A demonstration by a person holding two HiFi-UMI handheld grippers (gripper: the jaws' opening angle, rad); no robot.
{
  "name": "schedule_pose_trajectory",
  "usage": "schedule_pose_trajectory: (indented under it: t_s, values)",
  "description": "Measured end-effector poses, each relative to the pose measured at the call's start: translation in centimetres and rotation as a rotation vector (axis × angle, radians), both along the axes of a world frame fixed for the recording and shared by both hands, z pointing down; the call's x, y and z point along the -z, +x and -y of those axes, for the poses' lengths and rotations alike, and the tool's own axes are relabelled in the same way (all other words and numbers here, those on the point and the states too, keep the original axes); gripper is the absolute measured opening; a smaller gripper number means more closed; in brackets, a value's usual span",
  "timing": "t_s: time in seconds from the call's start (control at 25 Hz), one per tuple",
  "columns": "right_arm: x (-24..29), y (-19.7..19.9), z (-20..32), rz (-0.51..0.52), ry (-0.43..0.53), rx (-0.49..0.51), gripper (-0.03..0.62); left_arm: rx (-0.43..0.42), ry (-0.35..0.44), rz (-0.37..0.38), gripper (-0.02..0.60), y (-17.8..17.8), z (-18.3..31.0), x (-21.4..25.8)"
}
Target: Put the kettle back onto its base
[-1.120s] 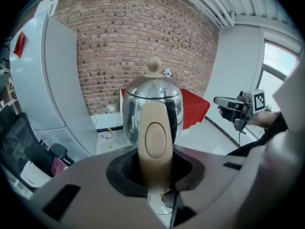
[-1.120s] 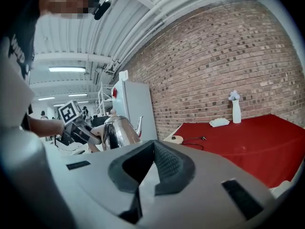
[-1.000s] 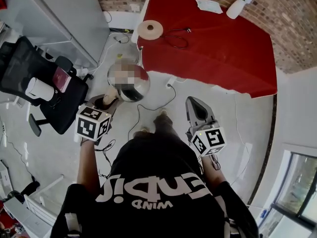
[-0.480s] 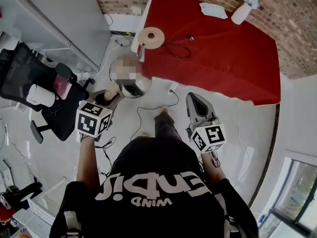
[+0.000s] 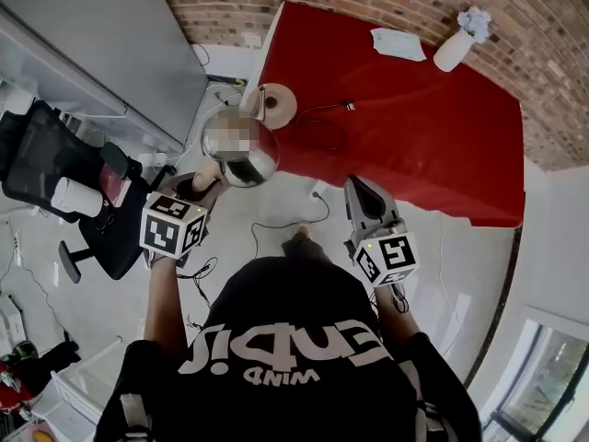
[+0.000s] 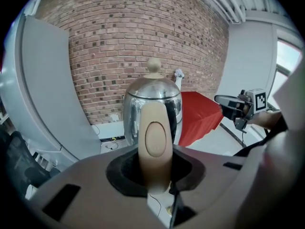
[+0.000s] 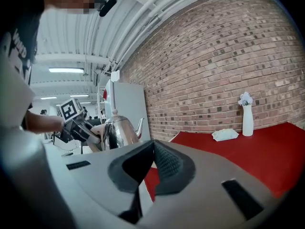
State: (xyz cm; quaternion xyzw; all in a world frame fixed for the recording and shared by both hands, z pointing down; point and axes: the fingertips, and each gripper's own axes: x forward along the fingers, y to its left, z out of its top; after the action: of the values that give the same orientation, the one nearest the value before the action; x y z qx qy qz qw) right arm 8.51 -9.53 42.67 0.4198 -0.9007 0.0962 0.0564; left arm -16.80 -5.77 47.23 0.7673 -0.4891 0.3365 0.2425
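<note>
A shiny steel kettle [image 5: 241, 147] with a beige handle [image 6: 155, 136] hangs in the air at the near left corner of the red table [image 5: 414, 127]. My left gripper [image 5: 204, 182] is shut on that handle, seen close up in the left gripper view [image 6: 155, 173]. The kettle's spout reaches the left edge of the round beige base [image 5: 275, 105], which lies on the table with its black cord [image 5: 324, 129]. My right gripper [image 5: 362, 188] is shut and holds nothing; it floats just short of the table's front edge. The kettle [image 7: 119, 130] shows left of its jaws [image 7: 152, 165].
A white vase [image 5: 457, 46] and a white cloth [image 5: 398, 43] sit at the table's far side by the brick wall. A black office chair [image 5: 55, 187] and a grey cabinet [image 5: 101, 44] stand to the left. Cables [image 5: 276, 224] trail on the floor.
Both grippers and the kettle have moved toward the table. The kettle now hangs at the table's corner, close beside the base. Neither gripper's jaws changed.
</note>
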Motion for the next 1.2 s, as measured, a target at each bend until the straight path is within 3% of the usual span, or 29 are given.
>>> schedule_pose_trajectory:
  t_s: [0.32,0.76,1.2]
  values:
    - [0.2,0.4,4.6,0.004,0.005,0.042,0.021,0.044,0.014,-0.004,0.092,0.8,5.5,0.4]
    - [0.2,-0.8,9.1,0.010,0.002,-0.008,0.020,-0.007,0.030,0.012,0.092,-0.3,11.7,0.9]
    - [-0.4,-2.2,11.6,-0.002,-0.019,-0.050,0.020,-0.045,0.000,-0.001,0.092,-0.9,17.7,-1.8]
